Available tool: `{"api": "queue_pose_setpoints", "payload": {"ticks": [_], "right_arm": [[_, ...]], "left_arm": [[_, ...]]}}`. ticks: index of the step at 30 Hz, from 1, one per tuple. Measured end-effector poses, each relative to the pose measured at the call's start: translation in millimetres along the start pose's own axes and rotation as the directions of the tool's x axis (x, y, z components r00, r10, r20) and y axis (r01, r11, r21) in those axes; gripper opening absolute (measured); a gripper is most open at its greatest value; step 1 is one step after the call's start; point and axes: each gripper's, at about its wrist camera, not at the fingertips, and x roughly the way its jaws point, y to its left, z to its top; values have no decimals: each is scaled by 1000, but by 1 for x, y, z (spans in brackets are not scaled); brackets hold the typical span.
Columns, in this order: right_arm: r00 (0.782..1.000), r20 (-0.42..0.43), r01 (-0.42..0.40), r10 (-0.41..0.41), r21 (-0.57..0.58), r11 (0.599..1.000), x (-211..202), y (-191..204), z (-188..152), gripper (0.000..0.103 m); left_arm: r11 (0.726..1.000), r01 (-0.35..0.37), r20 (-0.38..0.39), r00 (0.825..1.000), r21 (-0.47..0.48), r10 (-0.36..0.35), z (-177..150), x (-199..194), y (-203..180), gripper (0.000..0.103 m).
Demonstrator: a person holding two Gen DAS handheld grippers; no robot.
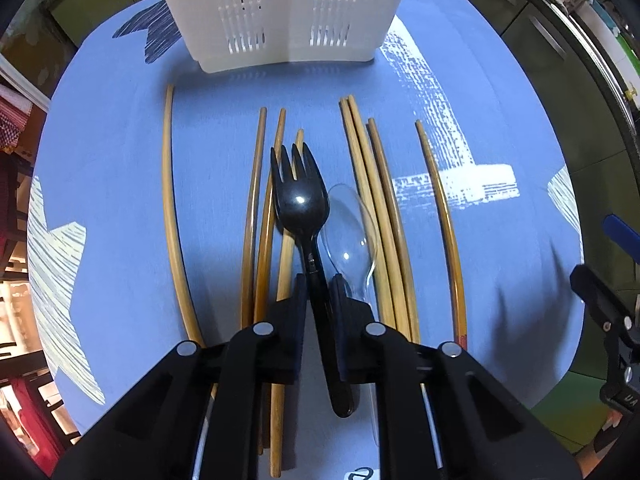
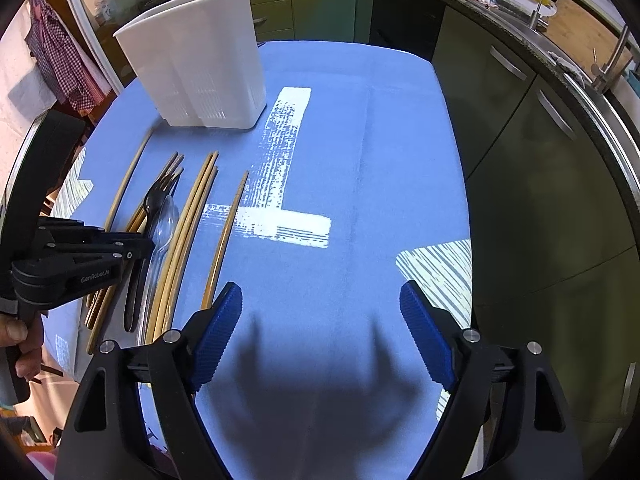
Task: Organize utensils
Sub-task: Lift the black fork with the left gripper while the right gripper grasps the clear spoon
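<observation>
Bamboo chopsticks (image 1: 362, 200) and clear spoon (image 1: 352, 232) flank the black fork (image 1: 300, 200) pinched by left fingers (image 1: 298, 304); right fingers (image 2: 218, 332) spread.

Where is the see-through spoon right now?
In the left wrist view the clear spoon lies on the blue tablecloth, just right of the black fork that the left claw grips, with chopsticks on its other side.

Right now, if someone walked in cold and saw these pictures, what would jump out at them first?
The left gripper shut on a black plastic fork, tines pointing at the white utensil holder at the far edge of the blue tablecloth. Around the fork lie wooden chopsticks in rough parallel and a clear plastic spoon. The right gripper hangs open over bare cloth.
</observation>
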Motion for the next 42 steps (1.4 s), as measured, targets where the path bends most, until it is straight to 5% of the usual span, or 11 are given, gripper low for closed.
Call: {"api": "queue_pose_setpoints", "payload": {"ticks": [7, 15, 22, 29, 34, 42], "right_arm": [[1000, -9, 9, -9, -15, 1000, 2, 6, -2, 80], [999, -39, -37, 36, -36, 999, 1, 31, 0, 80], [990, -115, -94, 86, -68, 993, 14, 75, 11, 52], [976, -184, -135, 120, -74, 988, 35, 112, 23, 36], [967, -221, -149, 127, -83, 985, 47, 135, 32, 23], [953, -289, -110, 85, -73, 991, 66, 150, 33, 20]], "left_arm": [[999, 10, 36, 999, 36, -11, -13, -4, 11, 10], [998, 30, 190, 981, 63, -42, -22, -40, 16, 10], [998, 50, 316, 947, 46, -62, -40, -71, 41, 10], [999, 52, 407, 912, 16, -54, -52, -103, 83, 10], [999, 52, 412, 910, 1, -48, -57, -108, 106, 10], [998, 66, 427, 903, -17, -53, -63, -112, 129, 10]]}}
